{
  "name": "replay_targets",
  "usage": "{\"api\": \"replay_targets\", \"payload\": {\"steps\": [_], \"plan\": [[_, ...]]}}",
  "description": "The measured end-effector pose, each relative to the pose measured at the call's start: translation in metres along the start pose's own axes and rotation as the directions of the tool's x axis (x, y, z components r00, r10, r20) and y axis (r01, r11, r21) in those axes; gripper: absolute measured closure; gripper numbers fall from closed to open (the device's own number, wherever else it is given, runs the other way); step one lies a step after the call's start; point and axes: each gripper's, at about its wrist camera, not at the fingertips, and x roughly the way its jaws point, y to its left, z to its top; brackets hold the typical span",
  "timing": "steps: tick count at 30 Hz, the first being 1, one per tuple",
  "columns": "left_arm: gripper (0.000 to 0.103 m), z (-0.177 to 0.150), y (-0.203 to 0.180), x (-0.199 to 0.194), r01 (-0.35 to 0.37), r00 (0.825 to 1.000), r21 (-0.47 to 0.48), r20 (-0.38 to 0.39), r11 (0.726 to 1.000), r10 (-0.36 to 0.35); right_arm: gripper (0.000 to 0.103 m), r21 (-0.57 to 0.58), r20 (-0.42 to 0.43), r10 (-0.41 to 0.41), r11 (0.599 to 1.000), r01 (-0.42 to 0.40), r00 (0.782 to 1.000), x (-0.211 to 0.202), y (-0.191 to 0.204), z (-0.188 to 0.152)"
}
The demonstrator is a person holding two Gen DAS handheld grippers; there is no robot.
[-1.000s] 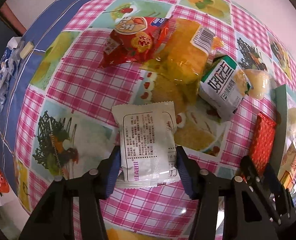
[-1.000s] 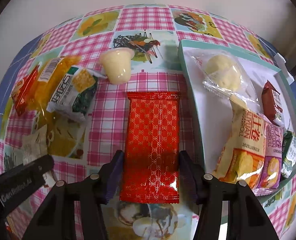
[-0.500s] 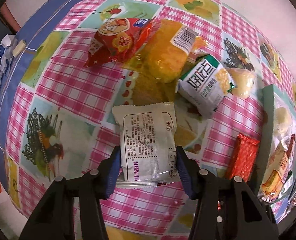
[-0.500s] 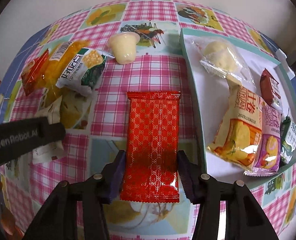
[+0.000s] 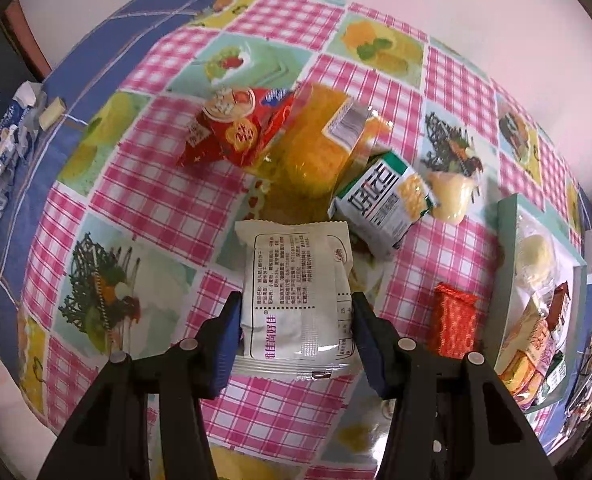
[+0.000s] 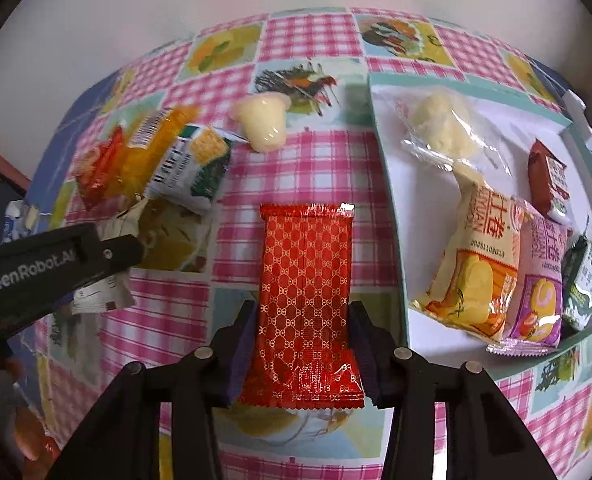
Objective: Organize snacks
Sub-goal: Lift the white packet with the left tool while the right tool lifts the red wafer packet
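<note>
Presently, two snack packets in hand, one per tool. Item one: white packet (image 5: pixel 298 300) with printed text, pinched at its lower half between the pads of the left gripper (image 5: pixel 296 332), hanging above the checked tablecloth (image 5: pixel 143 184). Item two: red patterned packet (image 6: pixel 306 300), between the pads of the right gripper (image 6: pixel 302 344), whose jaws are closing on its sides; the wrapper creases near its lower end, so the pads appear to bite. Destination, by judgement: the green-rimmed tray (image 6: pixel 388 184) just to the right of the red packet, already holding a clear-wrapped pastry (image 6: pixel 442 128), a yellow bag (image 6: pixel 476 264), a pink bag (image 6: pixel 540 280), a dark red pack (image 6: pixel 548 180) and a green pack (image 6: pixel 588 280). Loose stock on the cloth: red chip bag (image 5: pixel 235 128), orange bag (image 5: pixel 316 148), green-and-white packet (image 5: pixel 384 196), jelly cup (image 6: pixel 261 122). Handling note: both wrappers are slippery and soft, so firm the pinch before carrying; bring the red packet over the tray rim first and lay it in the bare white space at the near left, flat, beside the bags, not on them. Keep the left tool clear of the right one's path, then follow with the white packet.
</note>
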Motion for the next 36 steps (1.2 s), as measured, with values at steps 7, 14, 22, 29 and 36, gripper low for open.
{"api": "replay_targets", "payload": {"steps": [7, 14, 22, 29, 36], "plan": [[0.048, 0.006, -0.009, -0.025, 0.03, 0.999, -0.013, 0.032, 0.999, -0.03, 0.057, 0.014, 0.068, 0.054, 0.998, -0.055, 0.996, -0.026, -0.006, 0.011], [0.048, 0.002, 0.002, -0.041, 0.039, 0.996, -0.001, 0.086, 0.999, -0.038, 0.065, 0.01, 0.111, 0.069, 0.997, -0.071, 0.991, -0.037, -0.003, 0.018], [0.048, 0.001, 0.001, -0.02, -0.013, 0.999, 0.009, 0.03, 1.0, 0.013, 0.057, 0.044, 0.051, 0.065, 0.997, -0.068, 0.997, -0.012, -0.011, 0.022], [0.048, 0.004, 0.009, -0.01, -0.023, 1.0, -0.021, 0.003, 1.0, 0.023, 0.026, 0.062, 0.028, 0.083, 0.995, -0.084, 0.996, 0.007, -0.01, 0.026], [0.048, 0.007, 0.013, -0.003, -0.034, 0.999, -0.035, -0.018, 0.999, 0.033, 0.025, -0.004, 0.004, 0.014, 1.0, -0.014, 1.0, 0.024, 0.007, 0.023]]}}
